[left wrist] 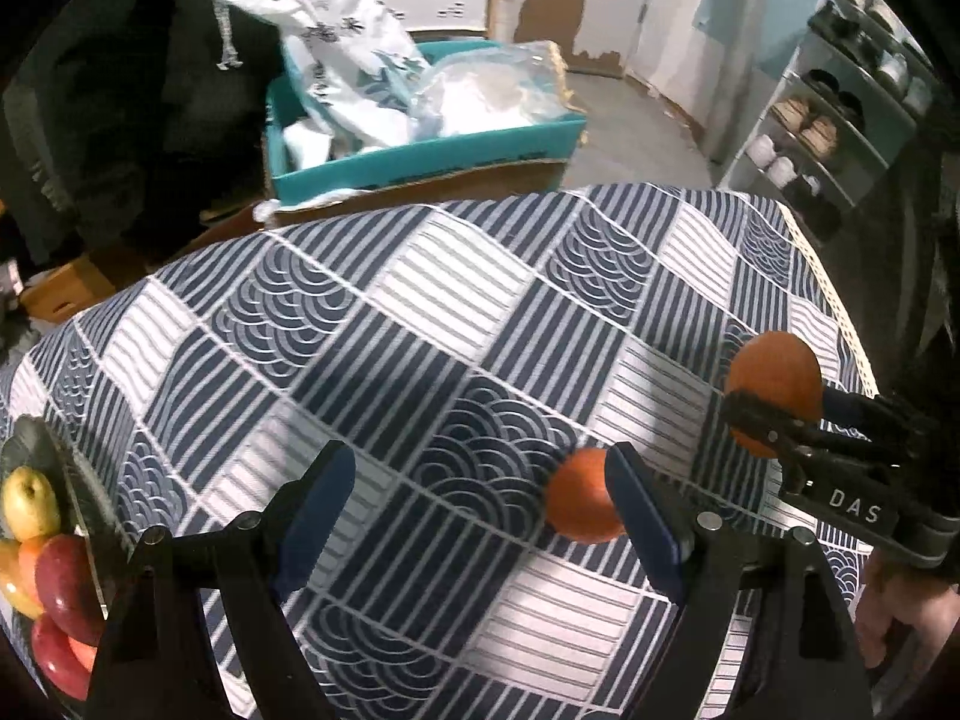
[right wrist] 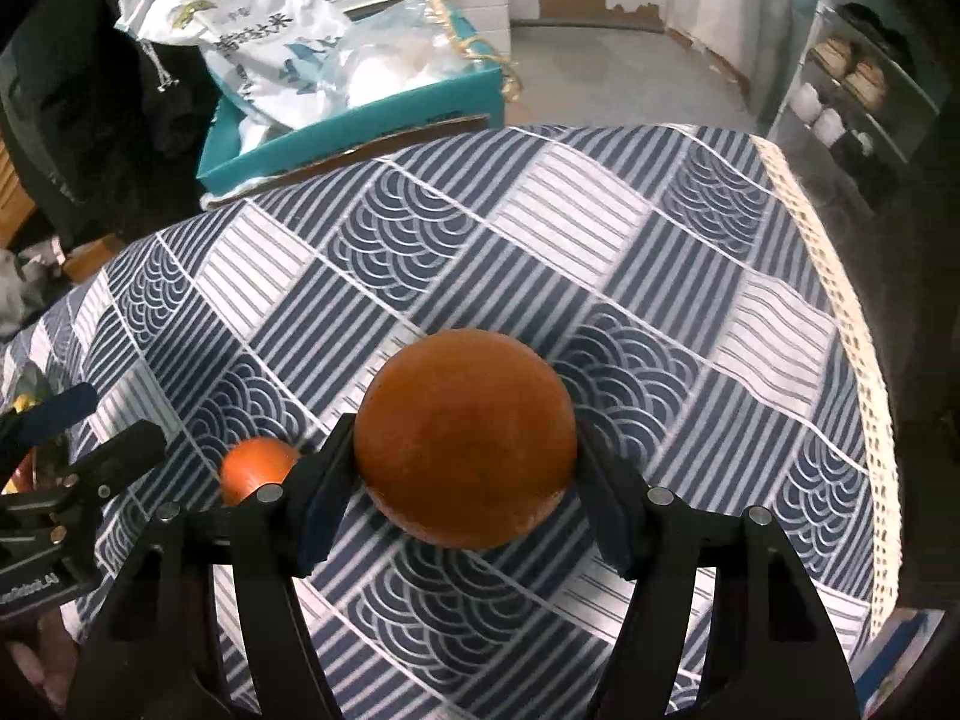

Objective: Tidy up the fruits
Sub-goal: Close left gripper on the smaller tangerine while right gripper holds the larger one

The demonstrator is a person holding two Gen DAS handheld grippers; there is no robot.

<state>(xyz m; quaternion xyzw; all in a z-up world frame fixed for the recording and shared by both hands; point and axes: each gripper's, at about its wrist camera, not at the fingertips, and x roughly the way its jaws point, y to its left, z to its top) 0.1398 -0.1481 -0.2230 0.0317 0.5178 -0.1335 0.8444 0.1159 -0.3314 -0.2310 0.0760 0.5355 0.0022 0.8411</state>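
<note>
My right gripper (right wrist: pixel 465 450) is shut on a large orange (right wrist: pixel 463 438) and holds it above the patterned tablecloth; it also shows in the left wrist view (left wrist: pixel 773 399). A smaller orange (left wrist: pixel 579 495) lies on the cloth, also seen in the right wrist view (right wrist: pixel 255 468), just left of the right gripper. My left gripper (left wrist: pixel 480 498) is open and empty, its right finger (left wrist: pixel 645 516) close beside the small orange. A dark plate (left wrist: pixel 36 444) at the far left holds a yellow-green pear (left wrist: pixel 30 501), red apples (left wrist: pixel 66 588) and other fruit.
The blue and white tablecloth (left wrist: pixel 420 330) covers the table, with a lace edge (right wrist: pixel 840 312) on the right. Behind the table a teal box (left wrist: pixel 420 162) holds white bags. A shelf with shoes (left wrist: pixel 828 132) stands at the right.
</note>
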